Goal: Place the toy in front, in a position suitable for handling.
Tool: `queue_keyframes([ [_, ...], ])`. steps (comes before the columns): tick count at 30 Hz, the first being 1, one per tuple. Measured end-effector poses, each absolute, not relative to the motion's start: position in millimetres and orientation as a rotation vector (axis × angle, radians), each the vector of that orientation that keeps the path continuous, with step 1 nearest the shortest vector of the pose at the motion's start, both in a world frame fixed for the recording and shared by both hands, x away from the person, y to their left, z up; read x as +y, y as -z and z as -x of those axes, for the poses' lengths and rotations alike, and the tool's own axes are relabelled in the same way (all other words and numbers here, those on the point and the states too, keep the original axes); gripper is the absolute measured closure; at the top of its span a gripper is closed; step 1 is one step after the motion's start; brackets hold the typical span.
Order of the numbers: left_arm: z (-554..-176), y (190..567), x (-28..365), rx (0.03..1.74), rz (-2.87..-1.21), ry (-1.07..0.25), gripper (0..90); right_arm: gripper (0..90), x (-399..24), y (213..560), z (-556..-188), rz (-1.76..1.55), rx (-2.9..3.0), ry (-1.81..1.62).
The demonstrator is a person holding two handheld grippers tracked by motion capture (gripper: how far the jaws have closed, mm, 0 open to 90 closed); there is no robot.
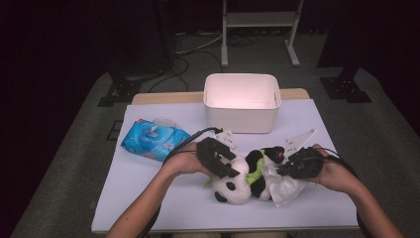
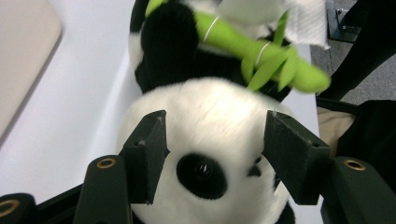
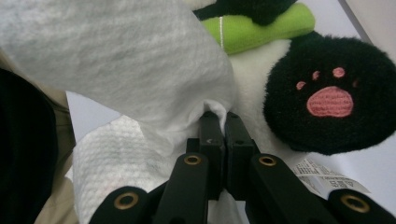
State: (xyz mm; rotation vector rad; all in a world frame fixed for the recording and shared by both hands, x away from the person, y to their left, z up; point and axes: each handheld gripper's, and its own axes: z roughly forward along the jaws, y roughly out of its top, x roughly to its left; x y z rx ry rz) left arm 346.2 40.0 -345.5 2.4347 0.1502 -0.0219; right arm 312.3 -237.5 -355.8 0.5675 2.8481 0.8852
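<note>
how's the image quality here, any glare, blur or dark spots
High view: the white bin glows overexposed with a pinkish cast inside, while the floor around the table falls into near black. Left gripper view: the panda toy is fairly sharp, its green bamboo soft. Right gripper view: the white wipe up close is slightly blurred.

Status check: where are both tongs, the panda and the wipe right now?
Left tongs open astride panda's head, pads clear. Right tongs shut on white wipe against the panda's body. Nothing blocking.

A white-topped table (image 1: 148, 198) stands on grey floor (image 1: 69, 163) before a dark background with a white frame (image 1: 260, 29).
</note>
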Motion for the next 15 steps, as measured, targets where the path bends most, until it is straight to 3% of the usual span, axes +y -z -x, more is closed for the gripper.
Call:
queue_keyframes([
  [15,-345,355,44,0.156,-2.406,0.027,42.2,87.8,-246,352,-323,-0.611,2.819,-0.84],
])
